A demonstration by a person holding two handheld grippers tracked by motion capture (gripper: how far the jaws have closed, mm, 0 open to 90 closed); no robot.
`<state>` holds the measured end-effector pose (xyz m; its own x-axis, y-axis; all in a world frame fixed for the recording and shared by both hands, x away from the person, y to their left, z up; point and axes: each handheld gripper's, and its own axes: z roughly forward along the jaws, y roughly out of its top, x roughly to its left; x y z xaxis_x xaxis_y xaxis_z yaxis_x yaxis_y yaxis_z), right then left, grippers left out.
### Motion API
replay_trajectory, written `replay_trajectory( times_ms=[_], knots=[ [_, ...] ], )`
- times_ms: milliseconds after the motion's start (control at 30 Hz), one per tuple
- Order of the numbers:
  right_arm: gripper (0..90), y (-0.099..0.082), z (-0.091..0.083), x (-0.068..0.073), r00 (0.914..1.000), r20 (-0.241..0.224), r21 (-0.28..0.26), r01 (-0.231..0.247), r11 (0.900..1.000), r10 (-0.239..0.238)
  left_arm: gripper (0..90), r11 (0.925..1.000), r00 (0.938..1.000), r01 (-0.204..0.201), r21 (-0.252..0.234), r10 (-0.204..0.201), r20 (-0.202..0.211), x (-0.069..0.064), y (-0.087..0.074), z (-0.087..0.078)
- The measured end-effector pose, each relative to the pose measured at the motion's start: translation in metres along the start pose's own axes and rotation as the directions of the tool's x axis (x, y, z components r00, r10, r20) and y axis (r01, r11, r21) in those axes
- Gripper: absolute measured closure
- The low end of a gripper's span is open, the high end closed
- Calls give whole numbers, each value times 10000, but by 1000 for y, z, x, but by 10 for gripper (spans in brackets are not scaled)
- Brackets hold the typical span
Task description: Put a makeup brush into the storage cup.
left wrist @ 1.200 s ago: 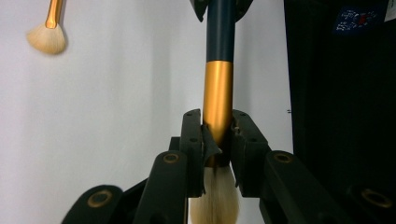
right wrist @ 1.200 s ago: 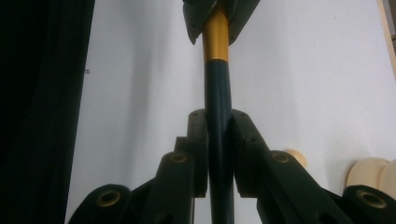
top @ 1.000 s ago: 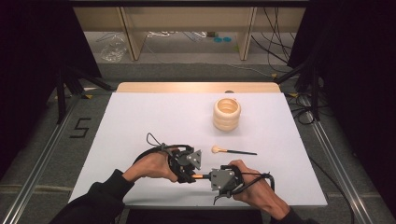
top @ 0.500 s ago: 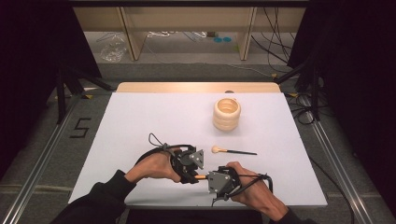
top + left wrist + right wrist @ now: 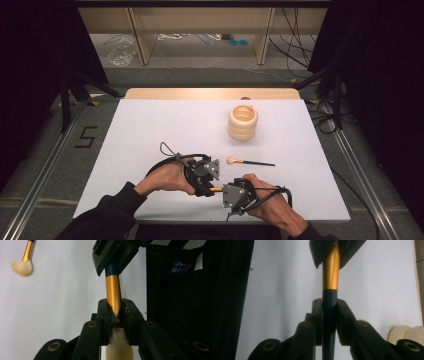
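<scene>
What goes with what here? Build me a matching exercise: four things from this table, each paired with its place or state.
Things:
1. held brush
2. loose brush
3. ribbed holder
4. left gripper

Places or states:
A. standing upright on the far part of the white mat
B. lying flat on the mat, bristles toward the person's left
C. gripped at both ends, between the two grippers
D. shut on a gold ferrule

Pairs: 1-C, 2-B, 3-A, 4-D

The right gripper clamps the dark handle end.

A black "5" [image 5: 86, 136] marks the floor [image 5: 45, 165] left of the table [image 5: 150, 125]; crumpled plastic [image 5: 121, 54] lies beyond.
</scene>
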<state>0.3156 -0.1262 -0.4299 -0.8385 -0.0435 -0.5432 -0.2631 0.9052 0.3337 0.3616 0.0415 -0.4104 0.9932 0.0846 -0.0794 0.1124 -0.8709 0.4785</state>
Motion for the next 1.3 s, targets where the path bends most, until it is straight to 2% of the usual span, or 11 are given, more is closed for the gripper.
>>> replay_trajectory(
  times_ms=[67, 300, 500, 600, 633, 700, 733, 800, 1033, 1200, 1300],
  knots=[
    [794, 0, 0, 3, 9992, -112, 178, -383, 9991, 385, 768, 10000, 10000, -57, 66, 58, -32, 0, 0, 0],
    [794, 0, 3, 4, 9988, -169, 217, -459, 9987, 462, 755, 9997, 9998, -185, 144, 185, 23, 2, 1, -1],
    [795, -2, 2, 2, 9982, -30, 194, -590, 9981, 591, 692, 9994, 9999, 135, -306, -138, -101, 3, 1, -6],
    [795, -5, 0, 0, 9967, 21, 231, -815, 9964, 814, 636, 9986, 9996, -135, -513, 121, -263, 4, 1, -12],
    [795, -6, -1, -4, 9991, 156, 74, -400, 9992, 399, 615, 9978, 9994, -98, -650, 76, -329, 4, 1, -14],
    [795, -8, -3, -3, 9951, 106, 153, -980, 9951, 979, 582, 9954, 9983, -11, -957, -46, -589, 5, 2, -18],
    [795, -9, -4, -7, 9979, 247, 67, -596, 9982, 594, 564, 9939, 9971, 19, -1105, -102, -748, 5, 2, -20],
    [795, -12, -4, -8, 9966, 259, -13, -778, 9970, 778, 522, 9874, 9942, 274, -1560, -432, -985, 3, 2, -24],
    [795, -22, -9, -13, 9881, 152, -130, -1531, 9881, 1533, 433, 9754, 9840, 147, -2200, -532, -1703, 2, -5, -43],
    [795, -33, -10, -19, 9830, 489, -111, -1769, 9842, 1772, 358, 9492, 9694, 645, -3080, -1328, -2063, 6, -20, -54],
    [795, -40, -12, -24, 9780, 621, -201, -1983, 9799, 1992, 348, 9448, 9602, 698, -3202, -1506, -2353, 7, -30, -57]
  ],
)
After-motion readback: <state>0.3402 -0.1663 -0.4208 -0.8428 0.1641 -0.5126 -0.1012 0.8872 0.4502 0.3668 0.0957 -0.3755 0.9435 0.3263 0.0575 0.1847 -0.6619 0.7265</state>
